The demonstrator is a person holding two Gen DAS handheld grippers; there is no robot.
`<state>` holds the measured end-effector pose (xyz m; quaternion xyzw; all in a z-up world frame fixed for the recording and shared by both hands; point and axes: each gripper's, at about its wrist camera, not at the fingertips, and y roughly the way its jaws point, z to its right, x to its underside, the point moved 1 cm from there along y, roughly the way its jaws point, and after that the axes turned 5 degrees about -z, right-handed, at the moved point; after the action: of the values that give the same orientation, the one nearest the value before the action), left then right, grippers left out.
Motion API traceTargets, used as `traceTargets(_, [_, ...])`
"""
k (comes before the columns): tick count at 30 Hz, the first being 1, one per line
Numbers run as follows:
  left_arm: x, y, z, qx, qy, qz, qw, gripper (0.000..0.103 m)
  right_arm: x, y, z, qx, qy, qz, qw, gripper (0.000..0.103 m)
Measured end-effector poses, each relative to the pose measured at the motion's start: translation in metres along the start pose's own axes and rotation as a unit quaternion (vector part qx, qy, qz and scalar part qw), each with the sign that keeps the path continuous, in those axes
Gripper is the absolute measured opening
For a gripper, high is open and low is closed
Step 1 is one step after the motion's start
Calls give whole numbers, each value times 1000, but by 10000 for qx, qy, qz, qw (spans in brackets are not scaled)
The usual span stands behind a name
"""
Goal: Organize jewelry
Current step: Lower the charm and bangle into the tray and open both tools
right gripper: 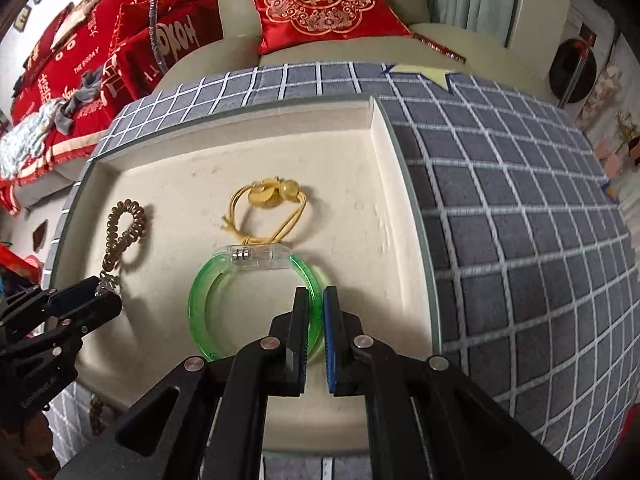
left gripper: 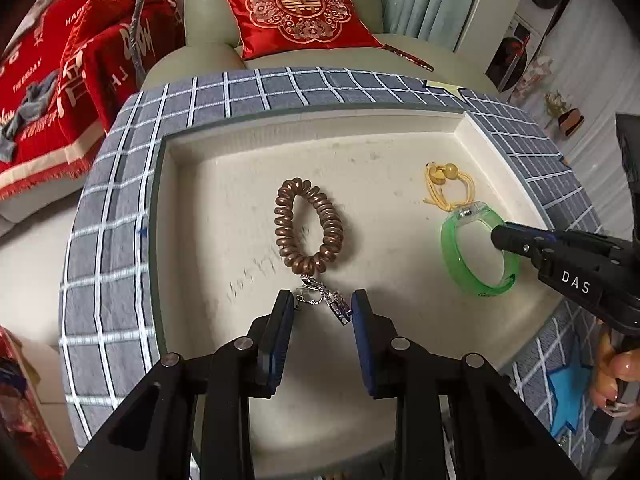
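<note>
A cream tray (left gripper: 380,136) lies on a grey checked cloth. In it are a brown bead bracelet (left gripper: 308,226), a small silver charm piece (left gripper: 324,298), a yellow cord bracelet (left gripper: 448,184) and a green bangle (left gripper: 478,254) with a clear clasp. My left gripper (left gripper: 322,304) is open, its fingertips on either side of the silver piece. My right gripper (right gripper: 317,300) is shut on the right side of the green bangle (right gripper: 200,304), which rests on the tray. The yellow cord bracelet (right gripper: 268,204) lies just beyond the bangle, and the bead bracelet (right gripper: 124,232) is to the left.
The grey checked cloth (right gripper: 520,240) covers the table around the tray (right gripper: 372,136). A sofa with a red cushion (left gripper: 296,12) stands behind, and red blankets (left gripper: 60,80) lie at the left. The left gripper (right gripper: 100,296) shows at the left edge of the right wrist view.
</note>
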<state>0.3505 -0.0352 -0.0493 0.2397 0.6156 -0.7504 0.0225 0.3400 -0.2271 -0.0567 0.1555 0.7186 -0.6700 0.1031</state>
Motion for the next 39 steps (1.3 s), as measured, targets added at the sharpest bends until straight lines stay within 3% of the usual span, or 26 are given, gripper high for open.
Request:
traceTargets(13, [-16, 12, 5, -750, 5, 579, 9955, 45, -26, 12, -2, 192, 137, 364, 9991, 8])
traceTargets(20, [-15, 12, 5, -801, -106, 667, 9945, 45, -21, 11, -5, 200, 44, 415, 9989, 10])
traceTargets(21, [-15, 12, 5, -829, -101, 680, 9942, 45, -21, 11, -5, 173, 49, 410, 9990, 15])
traceTargets(24, [-12, 11, 7, -918, -67, 748, 9929, 46, -21, 9, -4, -59, 120, 391, 9991, 53])
traceTargets(28, [-10, 9, 6, -880, -88, 792, 9929, 46, -18, -8, -3, -312, 255, 595, 9974, 55])
traceTargets(29, [-10, 8, 6, -885, -105, 807, 9927, 50, -17, -13, -2, -373, 306, 655, 9967, 55])
traceTargets(31, [-10, 4, 4, -963, -185, 914, 9910, 93, -13, -25, 0, -420, 388, 763, 9954, 55])
traceTargets(33, [-9, -3, 4, -1065, -222, 1129, 9876, 94, -7, -35, 1, -440, 412, 850, 9946, 55])
traceTargets(39, [-11, -4, 6, -987, -211, 1055, 9893, 94, 14, -55, 8, -530, 555, 958, 9924, 55])
